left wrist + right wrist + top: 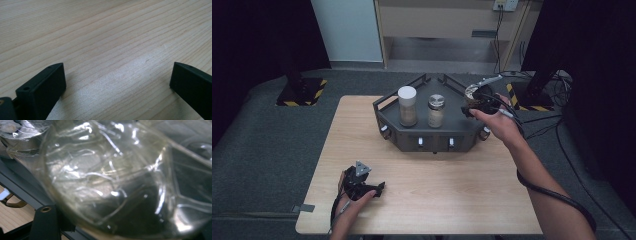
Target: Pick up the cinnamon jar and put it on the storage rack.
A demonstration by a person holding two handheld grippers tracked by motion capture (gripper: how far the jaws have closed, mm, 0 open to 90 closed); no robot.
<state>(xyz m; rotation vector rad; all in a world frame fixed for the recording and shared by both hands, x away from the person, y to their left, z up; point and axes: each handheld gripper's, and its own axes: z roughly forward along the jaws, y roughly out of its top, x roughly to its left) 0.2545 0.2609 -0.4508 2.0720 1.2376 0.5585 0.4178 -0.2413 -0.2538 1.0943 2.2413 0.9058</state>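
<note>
I am reading the clear glass jar (107, 182) as the thing in play, sitting at the dark tray's (412, 137) right end. My right gripper (474, 106) is crowding it, grip unclear. My left gripper (362, 184) is resting wide apart on the wooden table (105, 37), apparently parked clear.

Pale wooden table (452, 200) under a dark angular tray (412, 137).

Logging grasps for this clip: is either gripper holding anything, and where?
Left gripper: open, nothing held. Right gripper is at a clear glass jar on the tray; a grip cannot be told.
</note>
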